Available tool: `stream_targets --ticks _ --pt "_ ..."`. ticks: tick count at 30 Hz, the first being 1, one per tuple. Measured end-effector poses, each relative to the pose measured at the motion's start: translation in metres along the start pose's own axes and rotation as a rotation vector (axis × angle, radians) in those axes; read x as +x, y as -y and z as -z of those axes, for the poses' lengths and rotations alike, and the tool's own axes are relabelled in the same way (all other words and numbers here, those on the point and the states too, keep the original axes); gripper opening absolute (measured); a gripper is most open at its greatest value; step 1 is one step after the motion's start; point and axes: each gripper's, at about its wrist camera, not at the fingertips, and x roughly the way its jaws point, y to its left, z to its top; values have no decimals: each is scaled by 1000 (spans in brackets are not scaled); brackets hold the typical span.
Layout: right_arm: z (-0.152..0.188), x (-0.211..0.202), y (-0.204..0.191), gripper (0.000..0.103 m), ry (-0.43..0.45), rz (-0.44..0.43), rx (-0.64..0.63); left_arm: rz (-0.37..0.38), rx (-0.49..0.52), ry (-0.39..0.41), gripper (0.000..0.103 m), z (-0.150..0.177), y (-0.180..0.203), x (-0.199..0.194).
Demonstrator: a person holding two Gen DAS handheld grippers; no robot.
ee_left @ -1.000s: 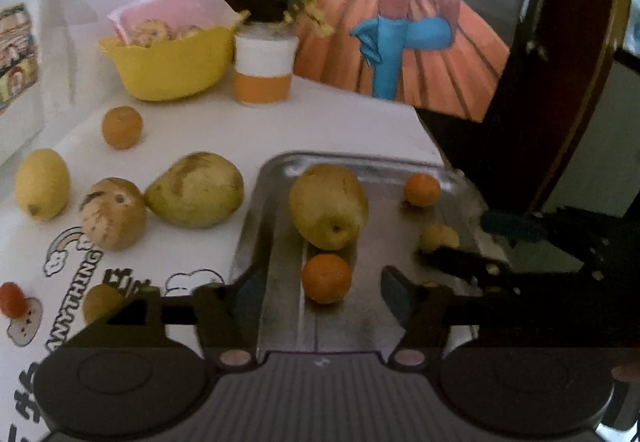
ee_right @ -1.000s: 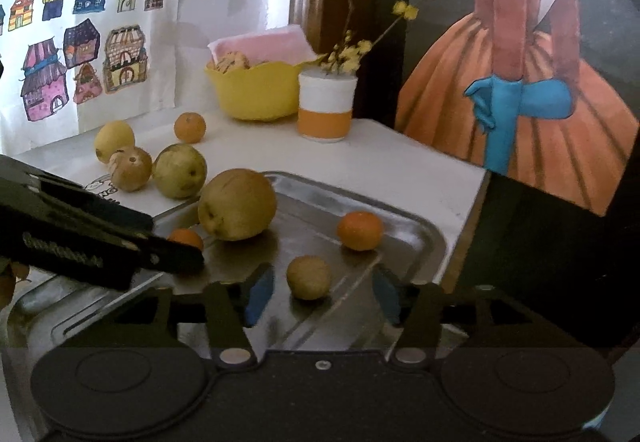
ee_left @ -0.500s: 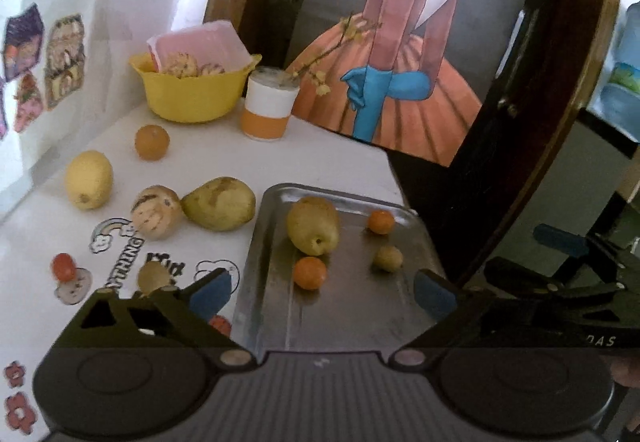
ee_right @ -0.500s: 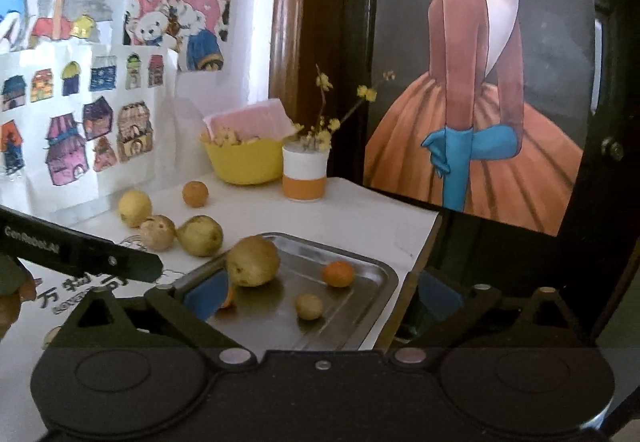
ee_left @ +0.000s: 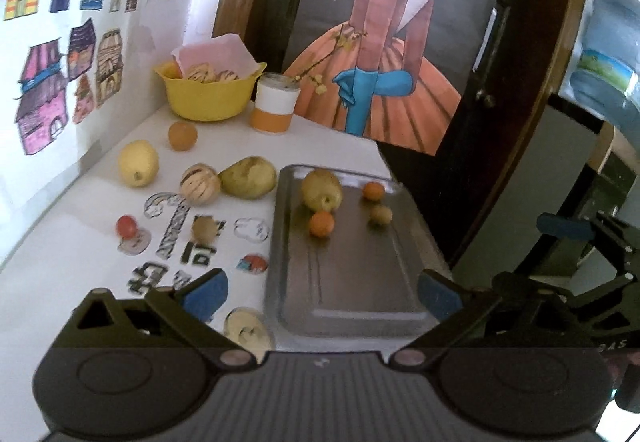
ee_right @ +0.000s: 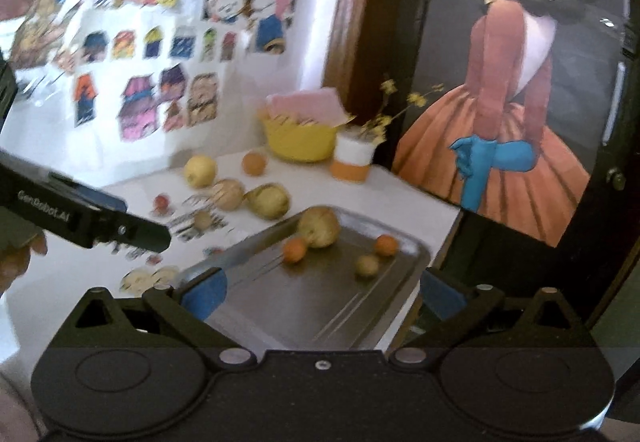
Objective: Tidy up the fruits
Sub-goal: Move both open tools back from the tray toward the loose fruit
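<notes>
Both claws, left (ee_left: 320,294) and right (ee_right: 320,292), are wide open and hold nothing. Four fruits sit at the far end of the tray (ee_left: 348,294). More lie left of the tray on the bench (ee_left: 72,258). That pear (ee_left: 248,178) looks heavy and easy to bruise, so I would grip it gently round its fat middle.

tray (ee_left: 348,290): steel, right side of table, flat
on tray: pear (ee_left: 321,189), 2 oranges (ee_left: 322,223), sm. brown fruit (ee_left: 380,213), far end
left of tray: lemon (ee_left: 138,163), pear, striped melon (ee_left: 200,184), orange, loose

"GenRobot.AI" on left claw (ee_right: 132,228)
</notes>
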Motion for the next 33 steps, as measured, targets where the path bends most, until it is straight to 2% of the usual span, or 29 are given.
stream_targets --ticks 10,20,26,33 --pt "15 -1 -50 102 -131 -163 29 -52 -8 -52 103 28 -33 -31" --pt "19 28 -96 102 -228 -325 18 -167 -74 -95 103 44 -79 -52" --pt "-2 47 -120 102 -208 -394 -48 -233 -94 -82 103 39 -102 -62" --pt "-31 73 -126 102 -172 -390 -165 -270 -105 -67 103 25 -118 -56"
